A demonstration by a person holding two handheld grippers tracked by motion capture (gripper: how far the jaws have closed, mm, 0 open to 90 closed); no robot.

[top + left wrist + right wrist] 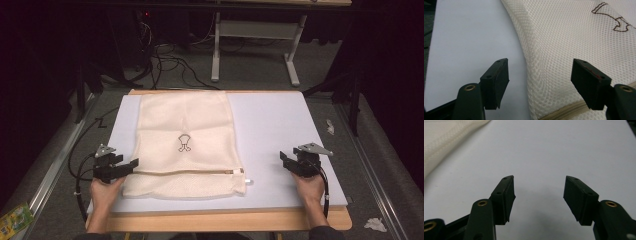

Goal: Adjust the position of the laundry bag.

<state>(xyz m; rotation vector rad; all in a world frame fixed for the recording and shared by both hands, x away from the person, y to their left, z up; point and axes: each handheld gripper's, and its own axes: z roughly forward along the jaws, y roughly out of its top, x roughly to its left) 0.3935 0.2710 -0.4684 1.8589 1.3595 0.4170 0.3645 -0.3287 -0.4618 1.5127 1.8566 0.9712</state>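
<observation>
A cream mesh bag (185,125) lies flat on the left half of a pale mat (280,125). A small dark emblem (183,142) marks its middle, and a zipper (185,172) runs across near its front edge to a white pull (240,171). My left gripper (129,164) sits at the bag's left edge by the zipper's end. In the left gripper view the left gripper (540,62) is open, one jaw over the mat, the other over the mesh bag (574,37) and zipper (564,111). My right gripper (287,159) rests open on bare mat, well right of the bag. In the right gripper view, nothing lies between the right gripper's (539,180) jaws, and the bag (444,137) shows far off.
The mat lies on a wooden table (225,220). Behind it stand a white table frame (250,30) and loose cables (165,60) on the floor. A green packet (12,220) lies at the lower left, crumpled paper (375,224) at the lower right.
</observation>
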